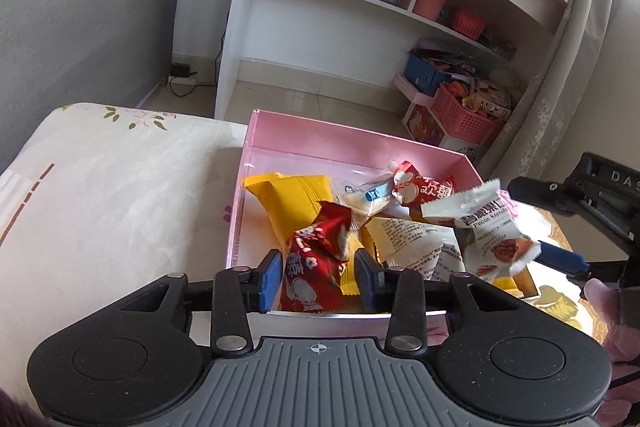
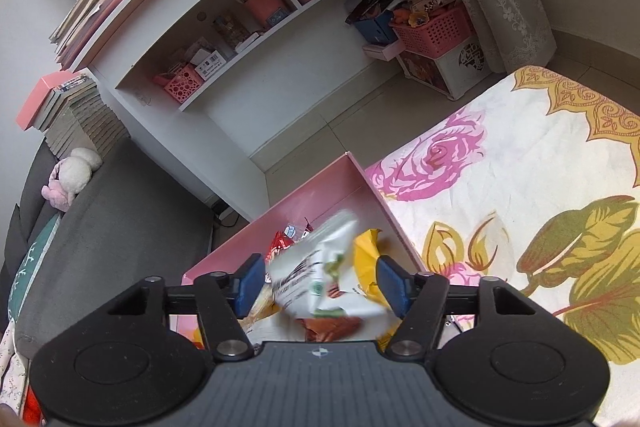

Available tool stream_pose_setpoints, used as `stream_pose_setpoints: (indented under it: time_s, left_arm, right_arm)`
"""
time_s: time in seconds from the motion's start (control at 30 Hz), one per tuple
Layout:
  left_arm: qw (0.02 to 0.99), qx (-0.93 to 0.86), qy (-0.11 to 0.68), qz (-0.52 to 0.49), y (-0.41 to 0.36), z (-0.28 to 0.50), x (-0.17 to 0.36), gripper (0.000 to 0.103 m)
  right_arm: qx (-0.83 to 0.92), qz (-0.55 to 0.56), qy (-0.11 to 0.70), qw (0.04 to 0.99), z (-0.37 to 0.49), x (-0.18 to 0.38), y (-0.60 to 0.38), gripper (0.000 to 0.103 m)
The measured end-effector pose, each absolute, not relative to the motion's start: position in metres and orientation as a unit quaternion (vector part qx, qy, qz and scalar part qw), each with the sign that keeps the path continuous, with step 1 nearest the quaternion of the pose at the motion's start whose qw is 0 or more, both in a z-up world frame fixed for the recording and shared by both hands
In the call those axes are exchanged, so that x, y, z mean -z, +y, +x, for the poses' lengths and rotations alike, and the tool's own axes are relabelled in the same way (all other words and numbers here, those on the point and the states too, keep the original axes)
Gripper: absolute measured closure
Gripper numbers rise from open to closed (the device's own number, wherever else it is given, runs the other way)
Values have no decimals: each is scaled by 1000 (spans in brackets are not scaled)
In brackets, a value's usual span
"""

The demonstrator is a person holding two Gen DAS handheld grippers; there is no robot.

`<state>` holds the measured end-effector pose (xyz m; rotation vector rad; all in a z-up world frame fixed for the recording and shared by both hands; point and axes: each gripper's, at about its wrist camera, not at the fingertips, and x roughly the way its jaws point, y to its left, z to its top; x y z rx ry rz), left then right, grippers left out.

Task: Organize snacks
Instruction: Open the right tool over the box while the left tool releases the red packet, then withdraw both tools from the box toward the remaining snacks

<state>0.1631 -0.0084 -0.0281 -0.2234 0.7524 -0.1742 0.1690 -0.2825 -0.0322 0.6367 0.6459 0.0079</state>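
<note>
Left wrist view: the left gripper (image 1: 316, 277) has its jaws slack around a red packet (image 1: 316, 263), over the pink box (image 1: 352, 143), so this looks like the drop-in step.

Right wrist view: the right gripper (image 2: 320, 287) gapes, and the white packet (image 2: 320, 275) looks loose and blurred between its pads. Next, lift both clear of the box walls; there's open cloth to the right.

A bed (image 2: 500, 167), covered with a pale sheet printed with pink roses, green leaves and gold ornament, carries the things. A shallow pink box (image 1: 352, 143) holding snack packets sits directly on it, beside a cream floral cushion (image 1: 120, 195).
</note>
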Motion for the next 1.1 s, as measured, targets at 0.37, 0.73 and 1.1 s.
stream_pose_setpoints:
  time_s: [0.37, 0.73, 1.1]
  left_arm:
    - [916, 106, 378, -80, -18, 153, 16, 23]
    - [913, 128, 383, -55, -21, 133, 0, 12]
    - [915, 128, 381, -42, -6, 112, -9, 8]
  right_arm:
    - [9, 282, 336, 899, 162, 28, -284, 24]
    - [3, 253, 359, 898, 141, 12, -276, 13]
    - [0, 222, 375, 900, 119, -1, -274, 10]
